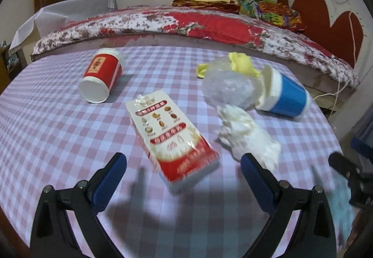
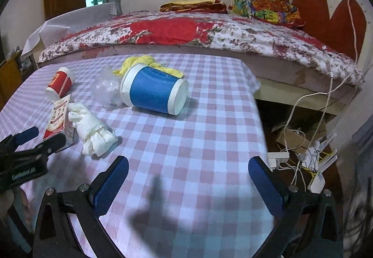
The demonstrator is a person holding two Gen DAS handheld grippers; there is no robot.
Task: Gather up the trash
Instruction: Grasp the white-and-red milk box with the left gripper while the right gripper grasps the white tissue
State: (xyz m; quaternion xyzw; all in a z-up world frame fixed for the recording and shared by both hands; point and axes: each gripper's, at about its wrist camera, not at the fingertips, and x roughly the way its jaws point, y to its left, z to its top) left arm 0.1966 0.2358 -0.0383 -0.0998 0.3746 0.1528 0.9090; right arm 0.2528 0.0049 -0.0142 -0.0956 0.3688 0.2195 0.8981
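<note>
Two grippers over a table [image 2: 191,132] in pink-and-white checked cloth, a bed with a red floral quilt [image 1: 177,22] just behind it. Left gripper [image 1: 184,164] spread wide, blue-padded fingers [image 1: 109,178] apart and empty, hovering above the near end of a red-and-white snack box [image 1: 172,139] lying flat, its length running away from the camera. Beside the box on the right, a crumpled white glove [image 1: 249,134], close to the right-hand fingertip but not clearly touching. Farther back, a red paper cup [image 1: 102,76] tipped on its side, base toward the lens, well apart from the rest. On the far right, a blue cup [image 1: 286,97] also on its side, mouth against a wad of clear plastic wrap [image 1: 226,87], with a yellow cloth [image 1: 240,64] bunched behind both. Right gripper [image 2: 188,176] likewise wide and holding nothing, over bare cloth near the table's right edge, the trash all ahead and to its left. Seen from there, the blue cup nearest the middle, the glove and box near the left gripper's black frame. Past the table edge, a tangle of white cables and a power strip [image 2: 303,155] on the floor
</note>
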